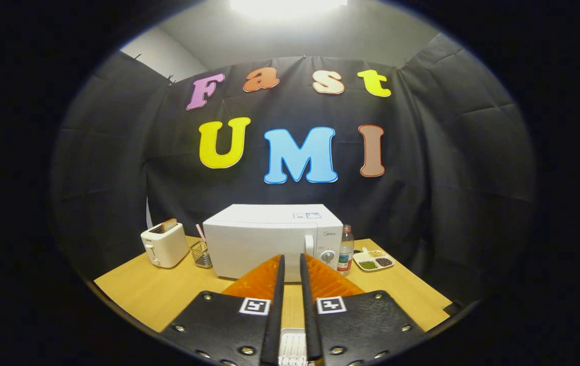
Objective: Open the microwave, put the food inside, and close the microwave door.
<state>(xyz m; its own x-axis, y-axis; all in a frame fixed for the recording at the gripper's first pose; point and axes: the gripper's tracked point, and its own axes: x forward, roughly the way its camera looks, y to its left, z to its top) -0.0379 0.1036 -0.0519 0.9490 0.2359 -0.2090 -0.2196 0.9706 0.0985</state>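
One white microwave (pixel 272 240) stands shut on the table (pixel 396 295), well beyond the gripper (pixel 290 269), whose jaws hang empty with a narrow gap between them. The opening step looks not yet begun; the next move calls for reaching the door handle (pixel 309 245) beside the microwave's dial. Left of the microwave stand a toaster (pixel 163 245) and wire basket (pixel 201 253); right of it, a bottle (pixel 345 250) close by and a snack dish (pixel 374 260), perhaps the food

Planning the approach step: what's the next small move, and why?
Probably move forward toward the vertical door handle of the closed white box-shaped microwave. The gripper hangs short of it above the wooden table, fingers nearly together, holding nothing.
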